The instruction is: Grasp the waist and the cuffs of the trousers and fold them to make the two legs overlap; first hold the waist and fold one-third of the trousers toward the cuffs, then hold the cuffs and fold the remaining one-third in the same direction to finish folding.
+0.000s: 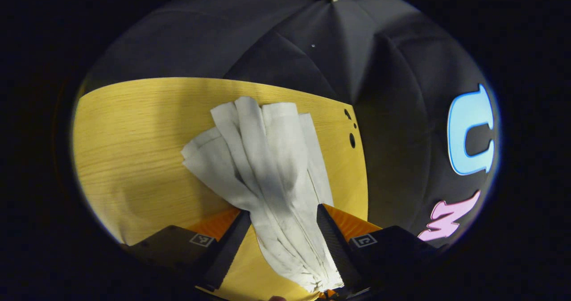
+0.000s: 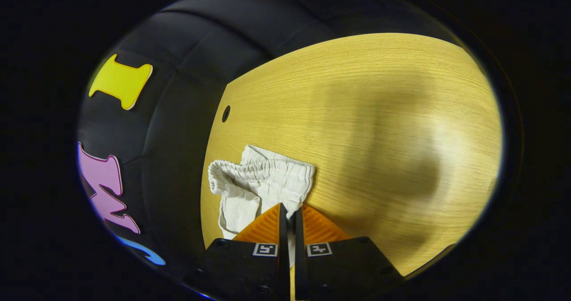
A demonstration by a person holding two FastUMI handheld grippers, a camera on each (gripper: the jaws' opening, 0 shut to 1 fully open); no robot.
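Now I'm seeing my left tool [image 1: 282,212] spread wide around the trousers' [image 1: 263,158] legs on the counter [image 1: 134,149], while my right tool [image 2: 288,214] is pinching the waist [image 2: 261,174].

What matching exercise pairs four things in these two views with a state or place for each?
Things:
1. left claw
2. right claw
3. elastic waistband of the off-white cloth trousers
4. round black hole in the yellow wooden table

States:
A. nearly closed, pinching cloth
B. near the table's edge
C. gathered and ruffled
D. wide apart, cloth running between the fingers

Pairs: 1-D, 2-A, 3-C, 4-B
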